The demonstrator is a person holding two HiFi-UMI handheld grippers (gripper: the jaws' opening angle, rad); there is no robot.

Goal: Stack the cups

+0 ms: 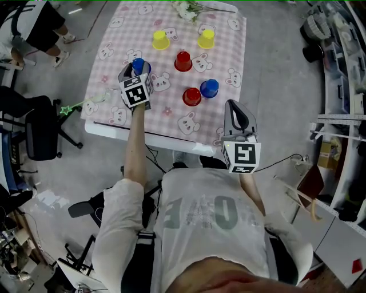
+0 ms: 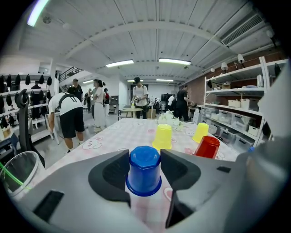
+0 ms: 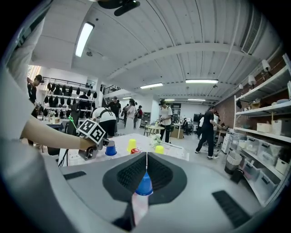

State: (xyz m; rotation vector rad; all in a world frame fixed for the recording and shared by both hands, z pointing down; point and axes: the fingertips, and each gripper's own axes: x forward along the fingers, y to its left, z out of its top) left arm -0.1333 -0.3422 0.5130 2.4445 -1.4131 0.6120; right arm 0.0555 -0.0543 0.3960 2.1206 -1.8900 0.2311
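Observation:
On the pink checked table stand upturned cups: two yellow, two red and a blue one. Another blue cup stands upside down on the cloth between the jaws of my left gripper. The jaws are open and flank its sides closely; I see no squeeze. In the head view this gripper is at the table's left. My right gripper hovers off the table's front edge, shut and empty, its tips meeting in front of a blue cup.
White flowers lie at the far edge. A clear container with a green stick sits at the table's left edge. A black chair stands left of the table, shelves to the right. People stand beyond.

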